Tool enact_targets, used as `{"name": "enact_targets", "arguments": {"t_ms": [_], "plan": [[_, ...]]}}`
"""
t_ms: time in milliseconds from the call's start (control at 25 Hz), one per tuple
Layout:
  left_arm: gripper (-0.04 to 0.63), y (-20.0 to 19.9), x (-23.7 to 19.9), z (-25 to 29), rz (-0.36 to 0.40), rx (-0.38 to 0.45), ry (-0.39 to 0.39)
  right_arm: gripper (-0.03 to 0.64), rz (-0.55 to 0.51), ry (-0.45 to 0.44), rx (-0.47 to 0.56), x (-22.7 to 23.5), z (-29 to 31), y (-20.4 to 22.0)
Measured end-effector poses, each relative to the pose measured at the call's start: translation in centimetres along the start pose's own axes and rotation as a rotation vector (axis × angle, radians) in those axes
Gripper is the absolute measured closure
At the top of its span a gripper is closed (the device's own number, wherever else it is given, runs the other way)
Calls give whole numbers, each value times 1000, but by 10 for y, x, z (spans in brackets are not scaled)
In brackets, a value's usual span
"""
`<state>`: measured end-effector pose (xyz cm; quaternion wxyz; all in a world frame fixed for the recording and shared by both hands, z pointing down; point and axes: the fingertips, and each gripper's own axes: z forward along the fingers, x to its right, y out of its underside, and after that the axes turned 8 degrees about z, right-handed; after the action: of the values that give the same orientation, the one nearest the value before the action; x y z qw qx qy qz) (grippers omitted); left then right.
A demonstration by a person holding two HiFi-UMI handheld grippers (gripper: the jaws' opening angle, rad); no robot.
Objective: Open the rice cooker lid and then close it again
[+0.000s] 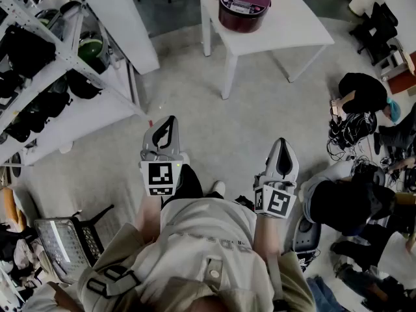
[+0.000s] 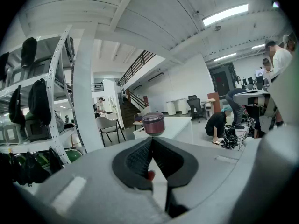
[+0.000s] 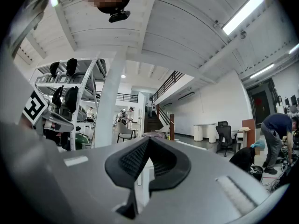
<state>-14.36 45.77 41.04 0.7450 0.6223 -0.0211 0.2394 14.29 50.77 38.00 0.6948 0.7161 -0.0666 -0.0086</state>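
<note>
A dark red rice cooker (image 1: 244, 5) with its lid down stands on a small white table (image 1: 292, 25) at the far side of the floor. It shows small and far ahead in the left gripper view, rice cooker (image 2: 153, 123), just above the jaw tips. Only its top edge peeks over the jaws in the right gripper view, rice cooker (image 3: 154, 135). My left gripper (image 1: 170, 121) and right gripper (image 1: 284, 143) are held close to my body, both shut and empty, well short of the table.
A white metal shelf rack (image 1: 45, 77) with dark helmets and bags stands at the left. A crouching person (image 1: 361, 93) and a tangle of cables (image 1: 344, 135) lie at the right, with bags (image 1: 344, 207) near my right side. A wire basket (image 1: 62, 242) sits at lower left.
</note>
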Motion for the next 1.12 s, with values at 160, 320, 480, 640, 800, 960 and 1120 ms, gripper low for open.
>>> {"name": "enact_targets", "arguments": {"t_ms": [160,320,480,640,800,960,1120], "plan": [[586,-1,2,1,1,-4,2,617,-4,10,7,6,-2,6],[586,0,5,3,0,-10,4,617,-4,6,2,8,-1,7],[586,1,8,7,0,-19,8,617,-5,1,-9,9,1,10],[586,3,11,12,-2,-35,13,617,11,-6,-35,12,6,17],[586,7,2,27,0,-46,26,617,46,-2,-37,9,23,19],[584,5,-21,56,-6,-29,31,597,146,-9,-3,4,47,16],[412,-3,-44,94,20,-4,82,434,180,0,21,-7,77,14]]}}
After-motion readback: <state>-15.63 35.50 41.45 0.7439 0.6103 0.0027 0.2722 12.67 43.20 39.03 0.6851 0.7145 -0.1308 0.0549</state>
